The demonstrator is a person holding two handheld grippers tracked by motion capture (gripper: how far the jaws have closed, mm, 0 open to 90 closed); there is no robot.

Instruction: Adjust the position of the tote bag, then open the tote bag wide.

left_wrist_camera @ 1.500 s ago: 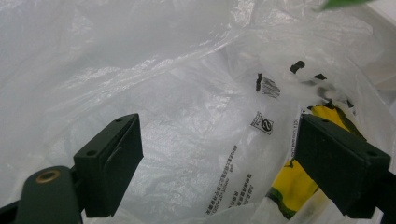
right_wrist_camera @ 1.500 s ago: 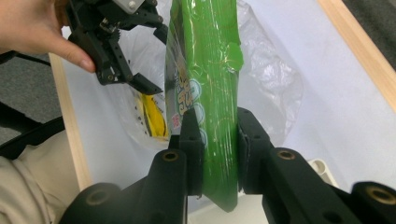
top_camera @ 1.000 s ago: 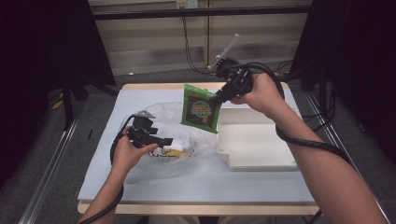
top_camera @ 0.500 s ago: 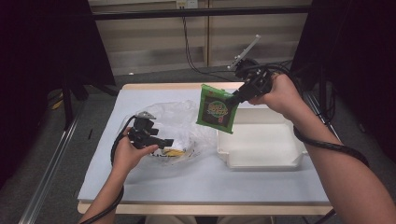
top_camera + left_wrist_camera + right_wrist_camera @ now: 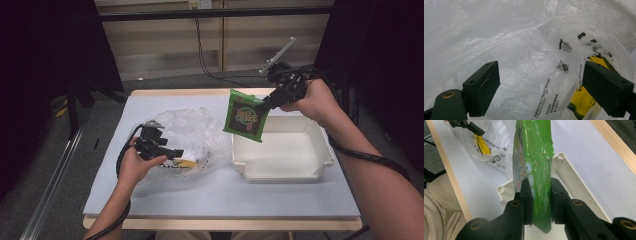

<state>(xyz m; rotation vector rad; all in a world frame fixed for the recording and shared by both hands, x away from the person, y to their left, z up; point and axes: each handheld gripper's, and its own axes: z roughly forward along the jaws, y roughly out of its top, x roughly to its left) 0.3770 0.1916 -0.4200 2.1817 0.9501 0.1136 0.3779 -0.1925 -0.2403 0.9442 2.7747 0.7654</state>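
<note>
- A green snack packet [image 5: 245,116] was pinched between the jaws of the right tool [image 5: 272,100]. It was held up in the air, hanging over the near left corner of the white tray [image 5: 280,172].
- In the right gripper view, the packet [image 5: 534,170] was squeezed from both sides and stood on its edge, with the tray [image 5: 569,175] under it.
- The left tool [image 5: 172,152] was held low at the clear plastic bag [image 5: 192,127] on the counter [image 5: 225,200]. Its jaws were spread wide, with only loose bag film [image 5: 524,50] between them, and nothing was gripped.
- Something yellow [image 5: 186,163] was left inside the bag, just past the left tool.
- The step in hand looked like this: the packet was out of the bag and was being carried to the tray.
- For the next move, the packet likely had to be brought over the middle of the tray, lowered, and let go by opening the right tool.
- The bag probably had to be kept open, so the yellow thing could be picked out next.
</note>
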